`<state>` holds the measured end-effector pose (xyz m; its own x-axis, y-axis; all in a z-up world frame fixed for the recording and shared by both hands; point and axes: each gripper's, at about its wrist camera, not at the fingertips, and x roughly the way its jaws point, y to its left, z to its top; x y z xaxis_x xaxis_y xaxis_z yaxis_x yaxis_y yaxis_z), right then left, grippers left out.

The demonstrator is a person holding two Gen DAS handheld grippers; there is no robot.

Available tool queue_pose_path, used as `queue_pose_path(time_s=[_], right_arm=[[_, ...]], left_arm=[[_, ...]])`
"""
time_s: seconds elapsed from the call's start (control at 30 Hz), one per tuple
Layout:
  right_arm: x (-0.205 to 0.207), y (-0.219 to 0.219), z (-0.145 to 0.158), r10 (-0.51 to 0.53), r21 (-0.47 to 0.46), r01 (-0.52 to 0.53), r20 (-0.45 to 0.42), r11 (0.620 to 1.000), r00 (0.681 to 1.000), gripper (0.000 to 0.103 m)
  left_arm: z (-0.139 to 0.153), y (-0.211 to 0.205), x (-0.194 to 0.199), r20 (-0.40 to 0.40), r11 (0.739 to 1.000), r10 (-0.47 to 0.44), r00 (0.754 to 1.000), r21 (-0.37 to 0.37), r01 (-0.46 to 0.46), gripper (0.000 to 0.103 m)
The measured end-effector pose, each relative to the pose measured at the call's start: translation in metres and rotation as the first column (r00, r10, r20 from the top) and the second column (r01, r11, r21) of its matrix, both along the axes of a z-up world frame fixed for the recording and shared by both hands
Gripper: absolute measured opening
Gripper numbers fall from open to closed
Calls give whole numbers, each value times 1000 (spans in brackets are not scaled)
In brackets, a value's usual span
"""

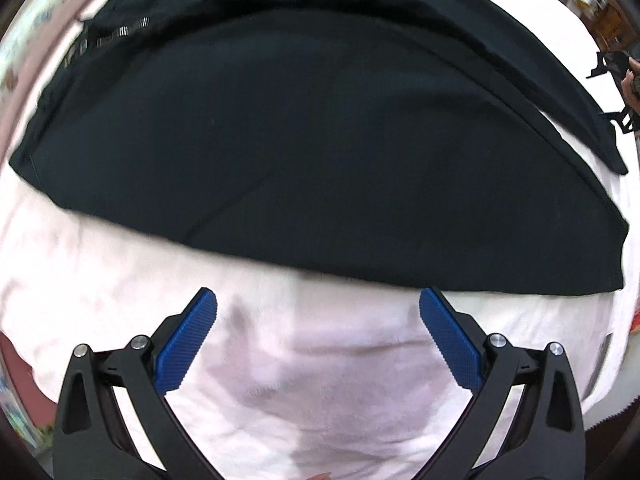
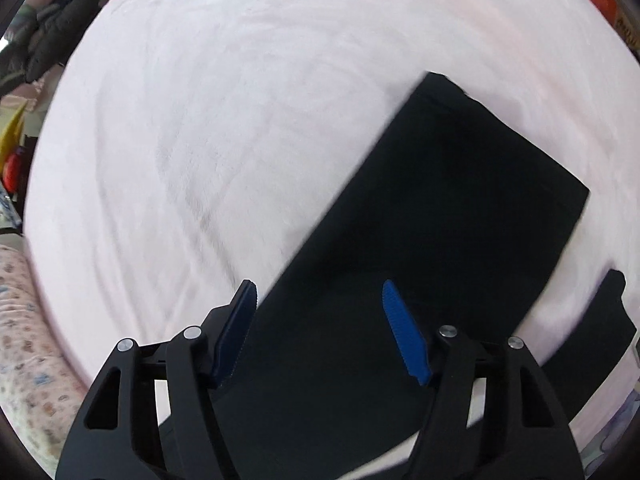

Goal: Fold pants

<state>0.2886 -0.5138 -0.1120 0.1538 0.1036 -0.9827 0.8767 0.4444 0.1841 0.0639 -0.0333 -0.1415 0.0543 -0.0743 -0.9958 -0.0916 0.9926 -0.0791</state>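
The left gripper (image 1: pixel 318 300) has its blue ribbed pads (image 1: pixel 186 346) spread wide apart with nothing between them; beneath the gap lies only the pale pink bedsheet (image 1: pixel 320 380). Just beyond the fingertips, not touching them, runs the near edge of the dark pants (image 1: pixel 320 128), which stretch as a broad band across the sheet.

The right gripper (image 2: pixel 320 292) also has its fingers apart, less widely, and nothing is pinched. It hangs over a pant leg (image 2: pixel 420 240): one pad (image 2: pixel 236 332) sits at the leg's left edge, the other pad (image 2: pixel 404 336) over the dark cloth. Whether either pad touches the fabric cannot be told.

The left wrist view alone shows the pants at full breadth, lying flat, with a short row of pale woven marks (image 1: pixel 120 34) near their far left corner; these are too small and blurred to read as writing. At the far right end of the pants, that view also catches a black frame and a bit of a hand (image 1: pixel 630 80).

The right wrist view alone shows the hem end of the leg, a squared edge lying on the sheet, and a second dark strip (image 2: pixel 592 340) of the pants to the right of it, with sheet between. To the left of the sheet lies a patterned cloth (image 2: pixel 28 352), and beyond the sheet's far left corner a dark heap (image 2: pixel 60 36).
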Motion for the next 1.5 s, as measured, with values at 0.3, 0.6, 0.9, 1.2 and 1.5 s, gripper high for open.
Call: queue_pose_path(time_s=[0.3,0.6,0.9,1.2,1.5], right_arm=[[24,23,-6,-5,-151,-18,-149,988,989,69],[19,35,5,32,-205,-61,-145,977,989,56],[-34,11,12,8,-97,-10,-22,995,1000,17],[-121,-13,28,-31,55,18,239,998,971,10],[-188,-14,51,-4,105,-51,467,993,884,10]], left_arm=[[-10,6,4,-74,999,-33,997,-43,30,101],[-13,5,14,-77,996,-46,996,-75,40,101],[-16,3,5,-76,994,-39,996,-109,31,101],[-3,6,-3,-10,986,-3,1000,-167,1,100],[1,12,-15,-8,984,14,1000,-175,-15,100]])
